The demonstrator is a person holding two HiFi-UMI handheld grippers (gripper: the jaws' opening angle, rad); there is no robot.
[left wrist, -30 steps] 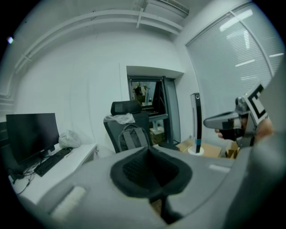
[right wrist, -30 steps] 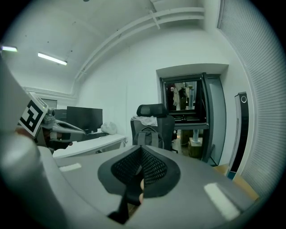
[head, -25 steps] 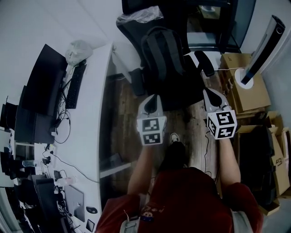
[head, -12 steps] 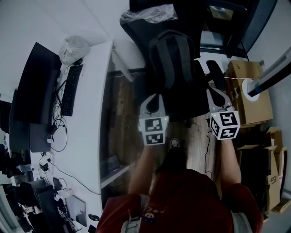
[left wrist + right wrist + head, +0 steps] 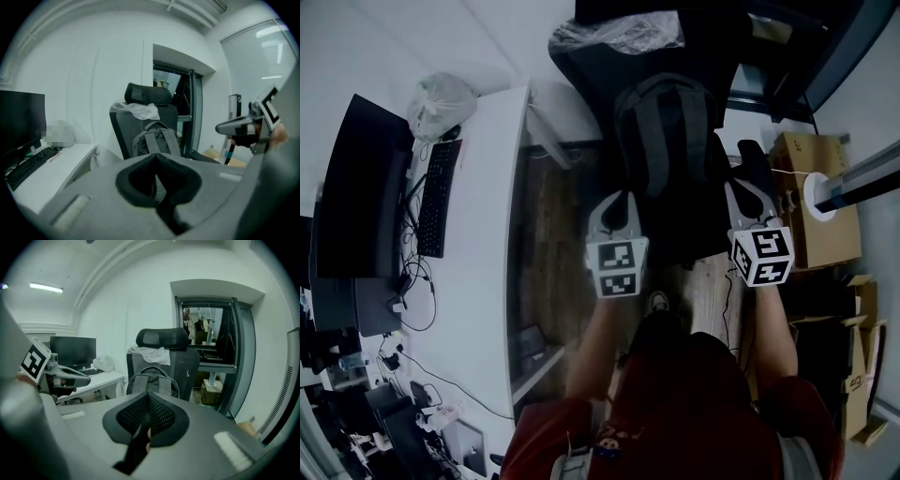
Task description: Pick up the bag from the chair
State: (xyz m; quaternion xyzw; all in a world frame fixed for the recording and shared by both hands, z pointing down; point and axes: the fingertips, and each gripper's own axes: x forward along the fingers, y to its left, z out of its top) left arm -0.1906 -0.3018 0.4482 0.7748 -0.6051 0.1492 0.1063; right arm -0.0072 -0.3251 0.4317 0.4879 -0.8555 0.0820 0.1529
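A dark grey backpack (image 5: 666, 131) stands upright on a black office chair (image 5: 698, 220), leaning on its backrest, straps toward me. It also shows in the left gripper view as the backpack (image 5: 157, 139) and in the right gripper view as the backpack (image 5: 152, 378). My left gripper (image 5: 616, 202) is shut and empty, short of the seat's left front. My right gripper (image 5: 745, 192) is shut and empty, by the chair's right armrest (image 5: 753, 161). Neither touches the bag. From its own camera, the left gripper (image 5: 156, 159) points at the bag, and so does the right gripper (image 5: 148, 398).
A white desk (image 5: 492, 234) runs along the left with a monitor (image 5: 361, 192), a keyboard (image 5: 431, 197) and a plastic bag (image 5: 441, 94). Cardboard boxes (image 5: 811, 202) stand at the right. Clear plastic wrap (image 5: 623, 33) drapes the chair's headrest. A dark doorway lies behind the chair.
Both grippers have moved forward toward the chair, side by side and still shut. The chair and backpack now sit closer and larger in the head view.
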